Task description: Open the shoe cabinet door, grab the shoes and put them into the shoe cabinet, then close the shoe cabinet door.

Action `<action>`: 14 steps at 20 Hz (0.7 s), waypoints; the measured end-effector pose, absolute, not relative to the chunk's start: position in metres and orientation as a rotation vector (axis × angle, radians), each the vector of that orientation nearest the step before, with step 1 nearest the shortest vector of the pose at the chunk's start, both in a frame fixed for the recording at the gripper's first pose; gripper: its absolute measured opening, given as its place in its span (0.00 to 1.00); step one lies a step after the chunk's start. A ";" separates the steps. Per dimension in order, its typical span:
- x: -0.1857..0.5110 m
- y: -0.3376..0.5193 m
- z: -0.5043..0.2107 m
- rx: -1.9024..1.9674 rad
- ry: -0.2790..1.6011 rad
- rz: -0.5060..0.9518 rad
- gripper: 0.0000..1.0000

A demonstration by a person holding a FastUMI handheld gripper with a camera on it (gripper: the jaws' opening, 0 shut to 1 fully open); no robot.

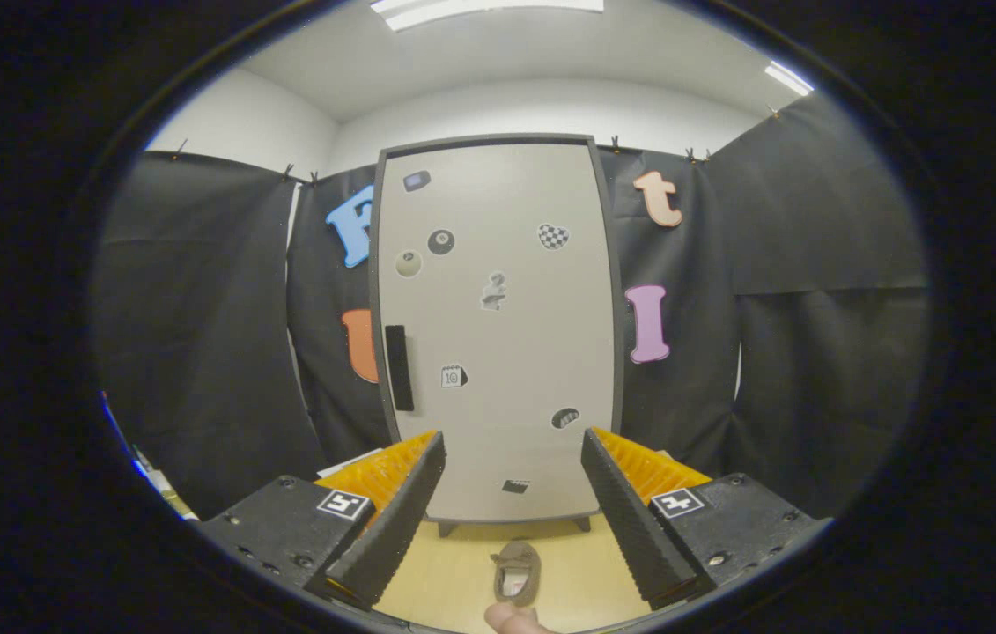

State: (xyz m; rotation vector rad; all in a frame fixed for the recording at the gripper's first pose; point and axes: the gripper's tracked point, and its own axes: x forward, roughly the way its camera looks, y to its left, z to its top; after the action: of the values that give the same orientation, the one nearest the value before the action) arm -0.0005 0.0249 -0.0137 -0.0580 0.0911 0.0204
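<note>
Trouble could begin at the dark handle (pixel 399 367) near the left edge of the closed cabinet door (pixel 498 335): it is narrow, so the fingers might slip off it. The gripper (pixel 513 511) hangs wide apart and empty. One shoe (pixel 516 572) lies on the floor (pixel 453 572) between the fingers, before the cabinet, where a swinging door might strike it.

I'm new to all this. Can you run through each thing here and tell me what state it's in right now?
Shoe cabinet door: shut, its dark handle untouched.
Shoe: lying on the floor before the cabinet, opening up, between the fingers.
Gripper: fingers spread open, holding nothing.
Ceiling lights: on.
</note>
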 end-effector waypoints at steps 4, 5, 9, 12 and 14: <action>0.009 0.039 -0.014 -0.077 0.109 0.040 1.00; 0.012 0.043 -0.013 -0.078 0.112 0.043 1.00; 0.028 0.065 -0.004 -0.099 0.098 0.063 1.00; 0.050 0.076 0.000 -0.101 0.109 0.052 1.00; 0.067 0.091 0.010 -0.102 0.081 0.063 1.00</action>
State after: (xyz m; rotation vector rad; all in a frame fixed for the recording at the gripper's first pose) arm 0.0671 0.0914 0.0096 -0.1016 0.0807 0.0629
